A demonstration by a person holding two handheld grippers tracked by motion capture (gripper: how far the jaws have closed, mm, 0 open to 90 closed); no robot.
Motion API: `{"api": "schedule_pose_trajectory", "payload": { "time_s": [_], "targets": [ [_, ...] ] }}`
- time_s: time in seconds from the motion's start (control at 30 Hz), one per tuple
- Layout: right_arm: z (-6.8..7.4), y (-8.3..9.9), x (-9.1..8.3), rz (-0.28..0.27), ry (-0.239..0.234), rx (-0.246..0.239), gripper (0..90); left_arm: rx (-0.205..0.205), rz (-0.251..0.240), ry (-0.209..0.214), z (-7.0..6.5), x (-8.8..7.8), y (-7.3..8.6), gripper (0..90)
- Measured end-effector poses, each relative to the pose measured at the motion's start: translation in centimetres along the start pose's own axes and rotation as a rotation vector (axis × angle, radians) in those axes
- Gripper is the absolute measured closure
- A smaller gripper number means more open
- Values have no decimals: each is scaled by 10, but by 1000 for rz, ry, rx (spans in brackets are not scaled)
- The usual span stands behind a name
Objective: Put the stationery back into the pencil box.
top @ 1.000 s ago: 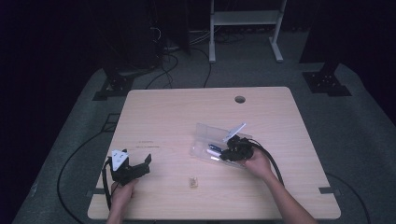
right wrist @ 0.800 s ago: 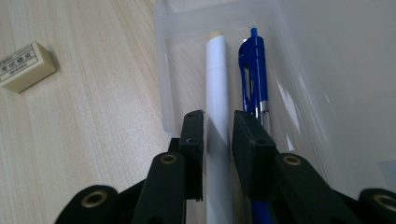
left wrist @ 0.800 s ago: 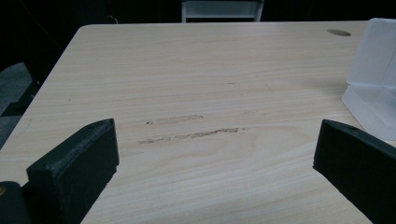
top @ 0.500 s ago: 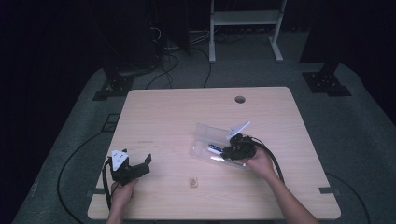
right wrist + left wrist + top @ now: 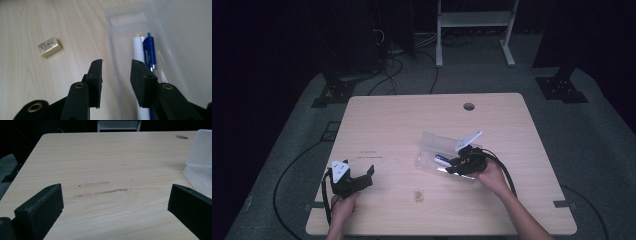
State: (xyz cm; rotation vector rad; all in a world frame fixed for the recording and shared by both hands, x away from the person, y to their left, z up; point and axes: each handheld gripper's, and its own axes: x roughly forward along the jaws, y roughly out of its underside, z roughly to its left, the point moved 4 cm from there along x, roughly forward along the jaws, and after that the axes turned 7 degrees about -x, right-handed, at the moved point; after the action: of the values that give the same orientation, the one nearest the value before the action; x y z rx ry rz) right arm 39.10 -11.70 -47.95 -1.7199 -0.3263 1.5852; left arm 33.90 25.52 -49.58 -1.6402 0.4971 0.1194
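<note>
A clear plastic box [image 5: 432,147] lies open on the table's right half, its lid raised behind it. Inside lie a blue pen [image 5: 150,48] and a white pen [image 5: 138,48]. My right gripper [image 5: 451,168] hovers at the box's near edge. In the right gripper view its jaws [image 5: 116,63] stand apart over the box's left wall, with nothing between them; they have just been opening. A small tan eraser [image 5: 418,195] lies on the wood left of the box. My left gripper [image 5: 365,178] rests near the front left corner, wide open and empty.
The wooden table [image 5: 402,125] has a round cable hole [image 5: 469,106] at its back edge and faint scuff marks [image 5: 100,191] ahead of the left gripper. Cables and a white frame stand on the dark floor behind.
The right gripper has shifted only slightly at the box. The left gripper and the eraser have stayed where they were.
</note>
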Motion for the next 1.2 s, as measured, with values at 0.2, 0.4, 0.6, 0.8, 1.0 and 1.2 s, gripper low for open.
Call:
{"api": "schedule_pose_trajectory", "payload": {
  "time_s": [0.2,0.4,0.6,0.8,1.0,1.2],
  "targets": [
    [16,-6,-1,-8,-18,-37,571,0,-1,-1,0,0,0,0],
    [26,-10,0,-15,-43,-49,544,0,-1,0,-1,0,0,0],
    [35,-12,4,-14,-65,-66,522,-1,0,-1,0,0,0,0],
    [41,-13,7,-12,-82,-71,497,0,0,-2,0,0,0,0],
    [49,-17,10,-15,-99,-85,473,0,0,-2,0,0,0,0],
    [57,-20,15,-2,-117,-110,453,0,0,-2,0,0,0,0]
  ]
}}
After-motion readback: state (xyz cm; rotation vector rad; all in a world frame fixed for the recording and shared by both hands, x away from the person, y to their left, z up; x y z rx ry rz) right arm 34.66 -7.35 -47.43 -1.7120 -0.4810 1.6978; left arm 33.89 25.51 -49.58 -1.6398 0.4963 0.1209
